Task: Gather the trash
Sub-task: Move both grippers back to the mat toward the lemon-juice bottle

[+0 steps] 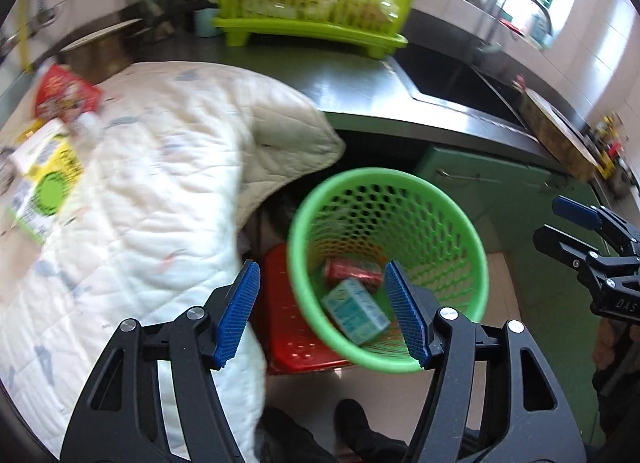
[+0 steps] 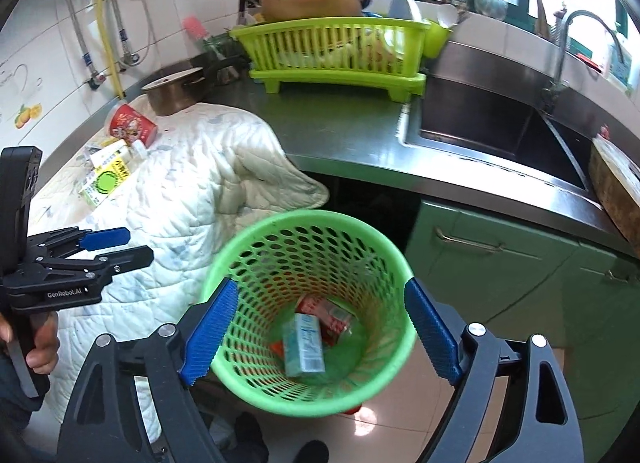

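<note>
A green mesh trash basket [image 1: 460, 239] [image 2: 248, 263] stands on a red stool [image 1: 288, 343] below the counter. Inside lie a teal carton [image 1: 356, 317] [image 2: 304, 345] and a red can [image 1: 352, 271] [image 2: 326, 313]. My left gripper [image 1: 326, 313] is open and empty over the basket's near rim. My right gripper [image 2: 320, 333] is open and empty above the basket's mouth. On the white quilted cloth [image 1: 160, 183] [image 2: 192, 191] lie a red cup [image 1: 66, 93] [image 2: 130, 125] and a yellow-green carton [image 1: 44, 183] [image 2: 106, 179].
A lime dish rack [image 1: 308, 11] [image 2: 340, 51] stands at the back of the steel counter [image 2: 340, 131]. The sink [image 2: 500, 131] is to the right, with green cabinet doors [image 2: 500, 263] below. A metal pot [image 2: 176, 91] stands behind the cloth.
</note>
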A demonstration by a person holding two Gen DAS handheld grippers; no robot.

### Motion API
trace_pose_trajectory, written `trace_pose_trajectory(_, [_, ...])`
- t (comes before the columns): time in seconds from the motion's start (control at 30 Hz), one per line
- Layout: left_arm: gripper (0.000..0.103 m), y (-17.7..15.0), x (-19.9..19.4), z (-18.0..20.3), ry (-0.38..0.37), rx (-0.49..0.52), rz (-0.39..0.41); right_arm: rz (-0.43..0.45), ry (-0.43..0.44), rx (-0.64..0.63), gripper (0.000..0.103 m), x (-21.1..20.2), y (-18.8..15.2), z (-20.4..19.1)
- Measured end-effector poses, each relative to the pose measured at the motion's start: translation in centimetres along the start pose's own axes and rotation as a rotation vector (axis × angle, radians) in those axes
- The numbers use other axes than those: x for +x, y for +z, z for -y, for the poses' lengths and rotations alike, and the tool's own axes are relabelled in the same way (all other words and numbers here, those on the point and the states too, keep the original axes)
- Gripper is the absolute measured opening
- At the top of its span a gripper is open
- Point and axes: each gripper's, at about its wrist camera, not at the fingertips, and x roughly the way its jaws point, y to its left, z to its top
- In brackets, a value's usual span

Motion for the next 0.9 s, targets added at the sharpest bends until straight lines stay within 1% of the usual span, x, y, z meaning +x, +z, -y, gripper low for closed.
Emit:
trace_pose_trajectory(0.1, [0.065, -0.1, -1.3, -2.5, 0.035, -0.043, 0.025, 0.001, 0.021, -0.025, 0.083, 0.5, 0.7, -1.4])
trace_pose_trajectory(0.27, [0.065, -0.3, -3.6, -7.2, 0.119, -0.113, 0.064, 0.0, 0.057, -0.072, 0.084, 1.6, 2.0, -4.2])
trace_pose_trajectory(0.37, [0.065, -0.2, -4.9, -10.4, 0.174, -0.158, 0.09, -0.005, 0.084, -0.09, 0.084, 2.3, 2.9, -5.9])
trace_pose_trajectory(0.57, [0.065, 0.2, -6.9, -16.8, 0.253, -0.238, 0.124, -0.008, 0.118, -0.14, 0.084, 3.8, 4.5, -9.6])
trace_pose_trajectory(0.67, [0.065, 0.6, -7.2, -19.5, 0.276, -0.254, 0.129, -0.012, 0.131, -0.161, 0.084, 4.5, 5.1, -11.4])
trace_pose_trajectory(0.77, [0.067, 1.6, -7.0, -21.5, 0.302, -0.241, 0.132, -0.017, 0.14, -0.184, 0.084, 5.1, 5.7, -13.1])
trace_pose_trajectory(0.83, [0.067, 2.4, -6.6, -22.4, 0.299, -0.236, 0.131, -0.02, 0.145, -0.193, 0.084, 5.4, 6.0, -13.9])
trace_pose_trajectory(0.9, [0.068, 3.2, -5.7, -23.3, 0.275, -0.23, 0.118, -0.024, 0.146, -0.199, 0.084, 5.7, 6.3, -14.7])
